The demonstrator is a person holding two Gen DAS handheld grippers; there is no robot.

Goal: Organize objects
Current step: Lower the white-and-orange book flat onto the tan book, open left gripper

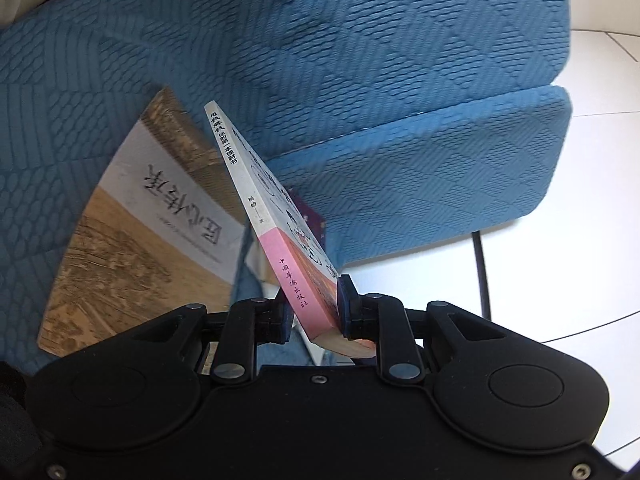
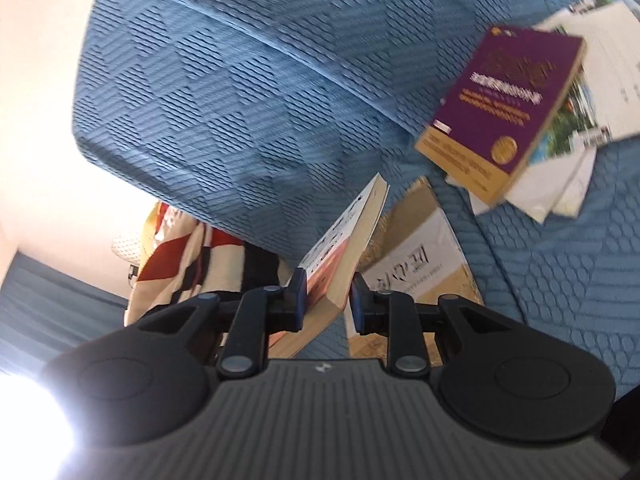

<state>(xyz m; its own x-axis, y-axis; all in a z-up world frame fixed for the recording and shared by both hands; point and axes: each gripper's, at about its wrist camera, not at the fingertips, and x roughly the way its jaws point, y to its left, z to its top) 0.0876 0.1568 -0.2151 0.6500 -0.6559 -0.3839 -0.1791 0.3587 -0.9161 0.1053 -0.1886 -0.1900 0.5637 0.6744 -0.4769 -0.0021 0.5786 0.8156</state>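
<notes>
Left wrist view shows a white-and-pink paperback book with black Chinese lettering down its spine (image 1: 280, 256), held tilted on edge above a blue quilted sofa seat (image 1: 360, 60); the left gripper (image 1: 314, 312) pinches it at the pink lower end, one pad on each cover. In the right wrist view the same book (image 2: 344, 256) shows its cream page edges, and the right gripper (image 2: 328, 300) has it between its pads: the left pad lies against the cover, while a slight gap seems to remain at the right pad, so I cannot tell whether that grip is firm. Just beside the held book, a large tan-and-white book with brush calligraphy on its cover (image 1: 148, 232) lies flat on the seat. Farther along the cushion, a purple paperback with gold lettering (image 2: 504, 108) rests on a loose pile of white papers and brochures (image 2: 580, 120). A red, black and cream patterned cloth (image 2: 180, 248) hangs beyond the sofa's arm, and white floor tiles (image 1: 580, 208) lie beside the sofa.
</notes>
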